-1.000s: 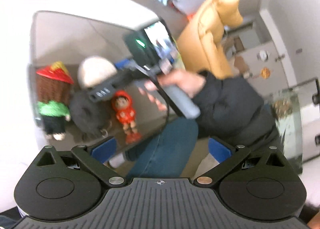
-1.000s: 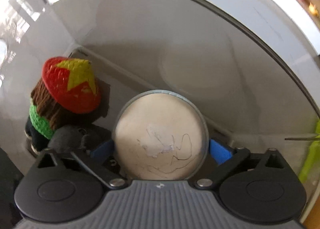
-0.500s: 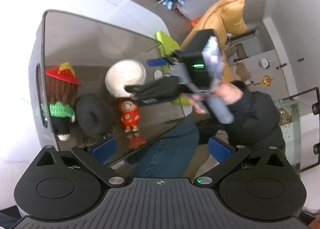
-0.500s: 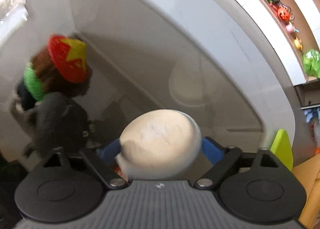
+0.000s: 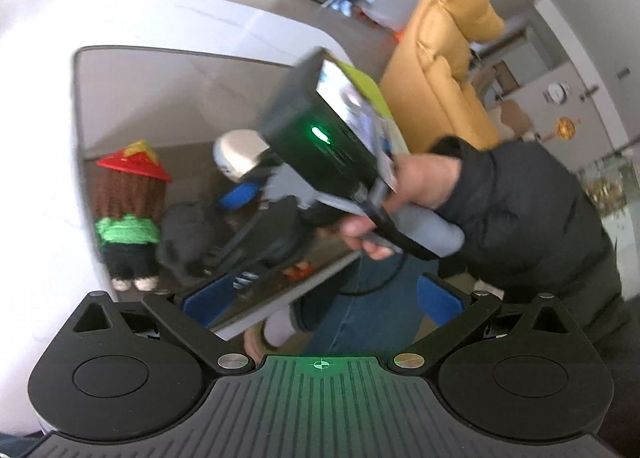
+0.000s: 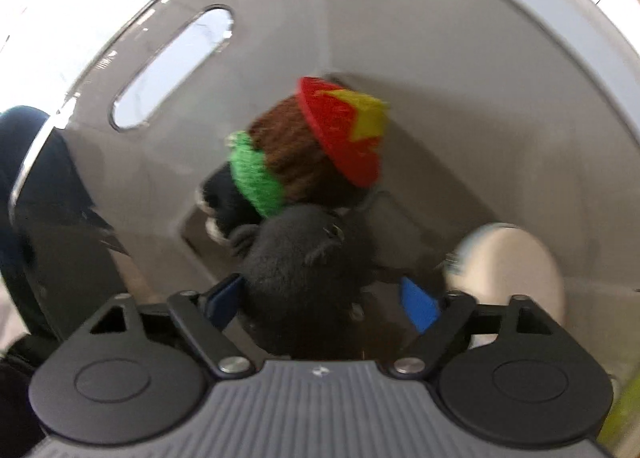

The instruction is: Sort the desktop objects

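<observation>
A knitted doll [image 5: 130,213] with a red and yellow hat, a black plush toy [image 5: 180,236] and a white round tin [image 5: 236,153] lie inside a grey storage bin [image 5: 132,97]. My right gripper [image 6: 320,298] is open inside the bin, its blue pads either side of the black plush [image 6: 304,274]; the doll [image 6: 312,149] lies beyond it and the tin [image 6: 516,270] rests free to the right. The right gripper also shows in the left wrist view [image 5: 240,234]. My left gripper [image 5: 320,298] is open and empty, outside the bin's near edge.
An orange figurine [image 5: 298,270] is mostly hidden under the right gripper. The bin wall has an oval handle slot [image 6: 172,65]. A yellow armchair [image 5: 448,57], the person's arm [image 5: 520,209] and leg [image 5: 360,310] lie beyond the bin.
My right gripper has let go of the white tin inside the bin, opened, and swung left over the black plush. My left gripper has stayed open and nearly still.
</observation>
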The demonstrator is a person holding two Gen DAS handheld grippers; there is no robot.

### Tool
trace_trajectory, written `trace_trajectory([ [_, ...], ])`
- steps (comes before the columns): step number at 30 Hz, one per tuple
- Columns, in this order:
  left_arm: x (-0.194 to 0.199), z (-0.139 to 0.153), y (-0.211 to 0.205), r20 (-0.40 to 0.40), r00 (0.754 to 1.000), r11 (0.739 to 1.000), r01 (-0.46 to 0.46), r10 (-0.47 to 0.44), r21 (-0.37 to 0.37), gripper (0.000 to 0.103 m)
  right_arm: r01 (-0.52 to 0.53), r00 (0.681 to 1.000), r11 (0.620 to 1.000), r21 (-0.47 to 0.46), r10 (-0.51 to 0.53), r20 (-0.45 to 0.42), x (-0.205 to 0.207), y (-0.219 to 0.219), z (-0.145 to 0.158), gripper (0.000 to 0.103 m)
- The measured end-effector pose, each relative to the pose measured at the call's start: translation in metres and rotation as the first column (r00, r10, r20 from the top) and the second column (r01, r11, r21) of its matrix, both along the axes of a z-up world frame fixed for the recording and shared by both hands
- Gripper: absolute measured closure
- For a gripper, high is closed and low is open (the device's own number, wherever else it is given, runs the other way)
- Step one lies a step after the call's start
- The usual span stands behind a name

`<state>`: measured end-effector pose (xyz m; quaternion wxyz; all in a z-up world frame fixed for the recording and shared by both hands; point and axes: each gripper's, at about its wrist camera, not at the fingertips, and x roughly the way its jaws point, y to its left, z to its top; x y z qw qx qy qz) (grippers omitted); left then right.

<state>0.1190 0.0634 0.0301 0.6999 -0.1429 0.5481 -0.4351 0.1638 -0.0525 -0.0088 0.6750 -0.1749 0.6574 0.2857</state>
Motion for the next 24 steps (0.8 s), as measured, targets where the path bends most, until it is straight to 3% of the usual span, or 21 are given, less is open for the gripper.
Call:
trace_trajectory([
  [5,-0.008,0.005,-0.010,0.046,0.998,0.999,0.043,-0.043,0.006,0.000,0.209,0.978,0.977,-0.053,-0.210,-0.008,0.010,-0.021,0.003,0.044],
  [9,-0.015,0.007,-0.015,0.074,0.995,0.998,0.067,-0.068,0.021,0.000,0.399,0.914,0.916,-0.036,-0.401,-0.061,0.023,-0.058,0.005,0.045],
  [12,-0.016,0.007,-0.017,0.078,0.994,0.997,0.075,-0.077,0.026,0.000,0.474,0.873,0.880,-0.016,-0.472,-0.119,0.028,-0.075,0.002,0.044],
  [19,-0.009,0.005,-0.012,0.031,0.998,0.998,0.048,-0.049,0.026,0.000,0.394,0.915,0.918,-0.051,-0.396,-0.074,0.022,-0.058,-0.005,0.033],
  [24,0.006,0.002,0.015,-0.033,0.998,0.997,-0.057,0.056,-0.047,0.000,0.349,0.937,0.934,-0.075,-0.345,0.054,0.014,-0.060,0.037,0.029],
])
